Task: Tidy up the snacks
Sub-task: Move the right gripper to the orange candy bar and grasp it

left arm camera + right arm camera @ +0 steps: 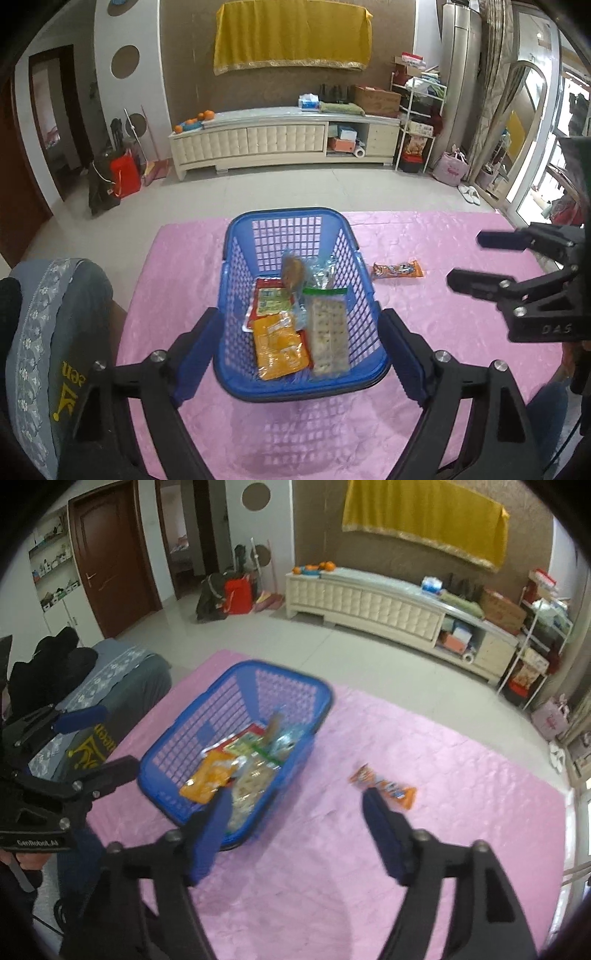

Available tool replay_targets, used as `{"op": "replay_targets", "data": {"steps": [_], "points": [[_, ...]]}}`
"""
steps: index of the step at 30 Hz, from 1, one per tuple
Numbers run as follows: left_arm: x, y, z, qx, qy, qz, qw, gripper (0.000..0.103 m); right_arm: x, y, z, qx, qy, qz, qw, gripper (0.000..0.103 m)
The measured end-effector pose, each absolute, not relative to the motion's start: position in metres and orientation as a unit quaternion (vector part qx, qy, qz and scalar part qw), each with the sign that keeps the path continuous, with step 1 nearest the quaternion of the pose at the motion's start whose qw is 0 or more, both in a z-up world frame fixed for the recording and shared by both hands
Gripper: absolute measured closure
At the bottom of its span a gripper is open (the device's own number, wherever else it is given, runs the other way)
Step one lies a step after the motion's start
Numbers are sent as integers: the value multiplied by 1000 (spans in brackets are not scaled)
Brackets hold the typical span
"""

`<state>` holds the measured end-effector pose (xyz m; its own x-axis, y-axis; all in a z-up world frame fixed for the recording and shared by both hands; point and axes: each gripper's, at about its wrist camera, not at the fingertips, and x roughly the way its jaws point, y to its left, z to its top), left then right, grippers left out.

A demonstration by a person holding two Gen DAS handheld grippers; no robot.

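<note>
A blue plastic basket (288,213) (243,666) stands on the pink cloth (454,343) (461,760). Inside lie an orange pouch (280,345) (210,775), a clear cracker pack (328,334), a red-and-green packet (271,300) and a clear-wrapped pastry (293,273). One orange snack bar (397,270) (386,787) lies on the cloth to the right of the basket. My left gripper (297,321) (110,738) hovers open above the basket's near end, gripping nothing. My right gripper (295,799) (467,260) is open and empty, between the basket and the bar.
A grey, lace-covered armrest (40,332) (122,672) with dark clothing on it borders the table's left side. Tiled floor (295,188) lies beyond the far table edge, with a white cabinet (280,142) along the wall.
</note>
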<state>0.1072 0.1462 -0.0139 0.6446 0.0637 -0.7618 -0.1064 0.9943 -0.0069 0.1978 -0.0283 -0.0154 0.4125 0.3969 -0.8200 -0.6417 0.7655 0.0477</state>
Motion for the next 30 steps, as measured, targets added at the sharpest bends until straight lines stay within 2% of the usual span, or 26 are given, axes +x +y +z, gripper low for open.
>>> {"op": "replay_targets", "data": {"steps": [2, 11, 17, 30], "points": [[116, 145, -14, -26, 425, 44, 904, 19, 206, -33, -11, -141, 435, 306, 835, 16], [155, 151, -34, -42, 458, 58, 886, 19, 253, -52, -29, -169, 444, 284, 833, 15], [183, 161, -61, -51, 489, 66, 868, 19, 288, -60, -63, -153, 480, 290, 814, 16], [224, 176, -117, -77, 536, 74, 837, 19, 330, -53, -162, -190, 532, 318, 762, 16]]}}
